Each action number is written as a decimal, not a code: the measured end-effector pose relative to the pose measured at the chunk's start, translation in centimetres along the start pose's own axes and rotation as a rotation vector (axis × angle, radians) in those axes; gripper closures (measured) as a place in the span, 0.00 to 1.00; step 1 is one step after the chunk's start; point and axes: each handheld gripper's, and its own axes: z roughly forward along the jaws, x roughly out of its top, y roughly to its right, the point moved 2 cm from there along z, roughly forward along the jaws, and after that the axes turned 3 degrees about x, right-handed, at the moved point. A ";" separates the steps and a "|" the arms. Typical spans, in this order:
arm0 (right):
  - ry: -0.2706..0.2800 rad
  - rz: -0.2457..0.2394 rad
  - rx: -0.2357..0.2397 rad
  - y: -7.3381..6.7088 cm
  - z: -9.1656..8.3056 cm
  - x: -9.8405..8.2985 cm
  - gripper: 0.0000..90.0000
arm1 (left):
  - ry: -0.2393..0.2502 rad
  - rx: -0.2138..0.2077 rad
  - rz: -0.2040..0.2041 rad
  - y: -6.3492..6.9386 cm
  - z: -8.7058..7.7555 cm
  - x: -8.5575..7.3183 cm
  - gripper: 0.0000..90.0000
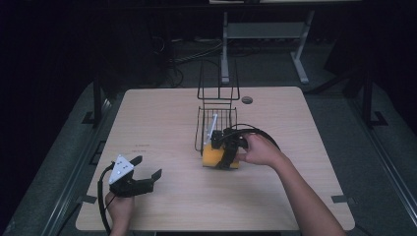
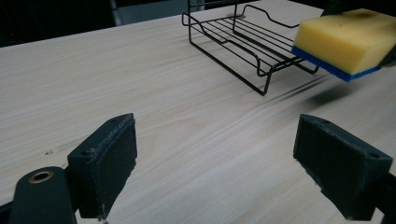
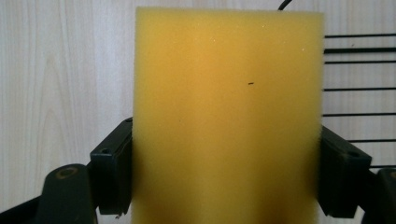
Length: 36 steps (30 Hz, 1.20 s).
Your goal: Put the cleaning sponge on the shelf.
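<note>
right tool grips the sponge, lifted beside the wire rack; placement pending. left tool idle, jaws apart.

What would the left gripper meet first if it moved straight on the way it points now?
The left gripper, open and empty, points low over bare table. Straight ahead, the wire rack looks like the first thing. The sponge in the right gripper hangs to one side; depth is unclear.
</note>
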 end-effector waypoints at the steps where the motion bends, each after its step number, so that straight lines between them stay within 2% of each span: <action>1: 0.009 0.001 0.006 0.2 0.0 0.1 0.24 | 0.000 0.001 -0.002 0.0 0.0 0.0 0.14; 8: -0.006 0.002 -0.001 1.4 0.2 0.5 0.24 | 0.004 0.003 -0.007 -0.1 -0.1 0.0 0.14; 10: 0.011 0.011 0.018 1.7 0.2 0.6 0.24 | -0.001 0.000 -0.005 -0.1 0.0 -0.1 0.14; 13: -0.013 0.001 -0.005 2.3 0.3 0.6 0.24 | 0.004 0.000 -0.004 0.0 0.0 0.0 0.14; 19: 0.026 0.014 0.010 3.3 0.0 0.9 0.24 | 0.003 0.000 -0.005 0.0 0.0 0.0 0.14; 27: -0.010 0.018 -0.002 4.6 0.1 1.1 0.24 | 0.006 0.002 -0.010 -0.2 -0.1 -0.1 0.14; 30: 0.018 0.032 0.007 5.2 0.0 1.1 0.24 | 0.006 0.002 -0.011 -0.3 -0.1 -0.1 0.14; 36: 0.017 0.046 0.012 6.1 0.4 0.6 0.24 | 0.009 0.003 -0.014 -0.3 -0.1 -0.1 0.14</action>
